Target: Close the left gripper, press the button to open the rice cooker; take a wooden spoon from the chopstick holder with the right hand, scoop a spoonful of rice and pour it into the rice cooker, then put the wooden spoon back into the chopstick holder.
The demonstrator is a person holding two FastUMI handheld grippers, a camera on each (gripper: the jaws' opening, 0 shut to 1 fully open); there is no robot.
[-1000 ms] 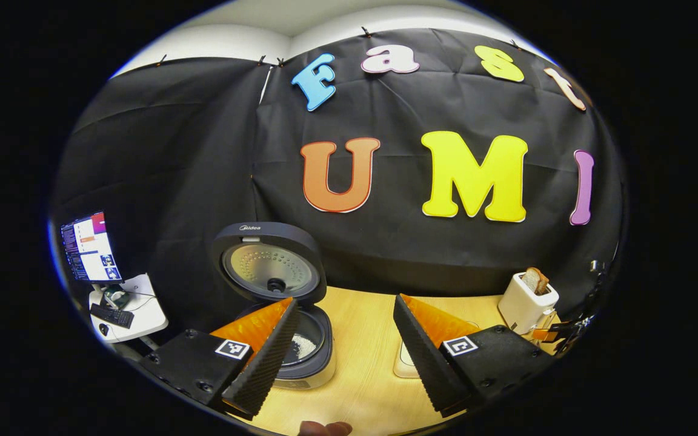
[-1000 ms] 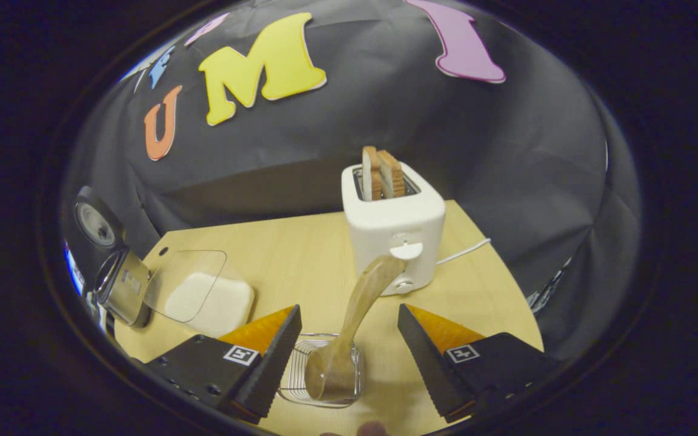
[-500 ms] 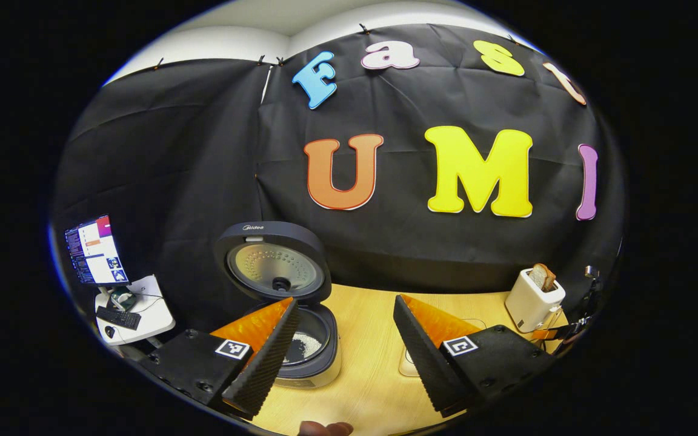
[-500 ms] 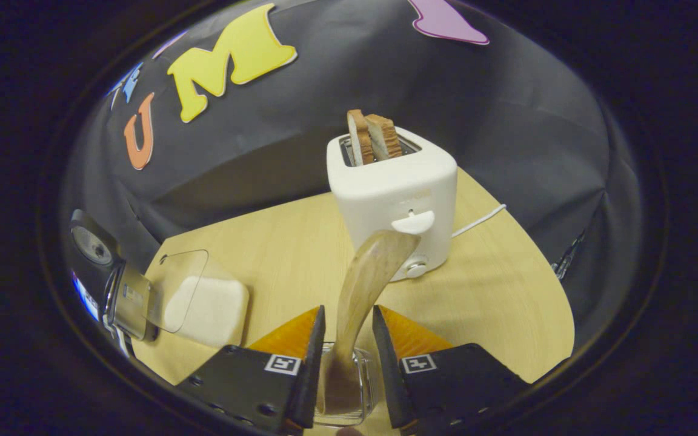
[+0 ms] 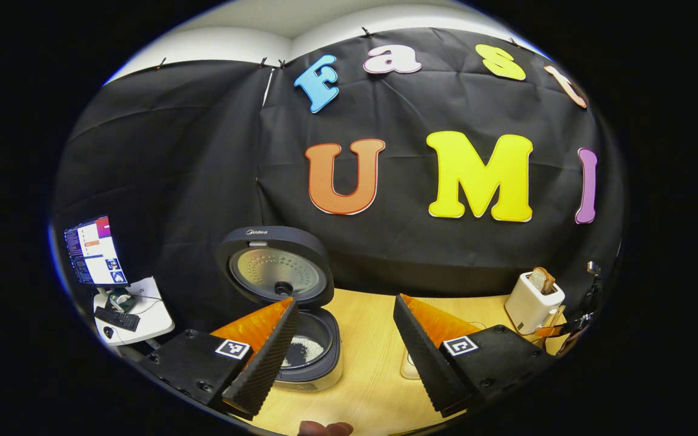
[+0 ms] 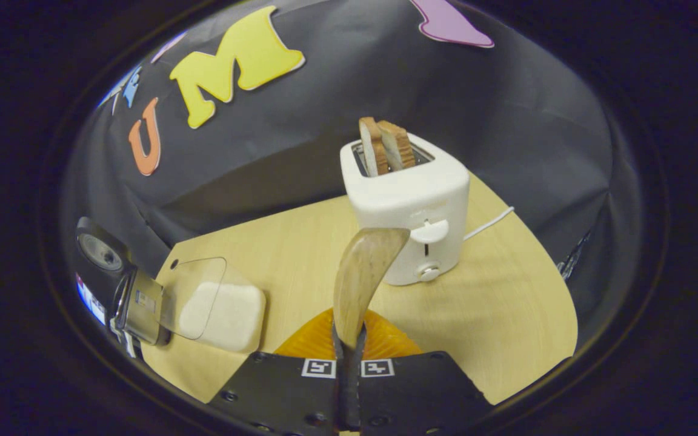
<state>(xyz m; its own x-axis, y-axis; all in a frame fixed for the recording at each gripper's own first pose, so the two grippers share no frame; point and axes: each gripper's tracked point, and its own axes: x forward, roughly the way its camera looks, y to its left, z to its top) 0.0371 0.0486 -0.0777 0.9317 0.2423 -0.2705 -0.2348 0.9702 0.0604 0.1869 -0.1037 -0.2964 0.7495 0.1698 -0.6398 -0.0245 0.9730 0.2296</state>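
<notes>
The right gripper (image 6: 349, 339) is clenched on the pale wooden spoon (image 6: 362, 275), whose handle points up and forward, with the white rice tub (image 6: 223, 315) to its left; the left gripper (image 5: 346, 339) hangs released beside the lid-up dark rice cooker (image 5: 315, 363).

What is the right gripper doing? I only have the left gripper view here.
Observer: The right gripper is shut on the wooden spoon, gripping its handle, which stands up between the fingers.
Operator: And the rice box, is it open?
Observer: Yes. The rice box sits left of the toaster in the right gripper view, with its clear lid tipped open.
</notes>
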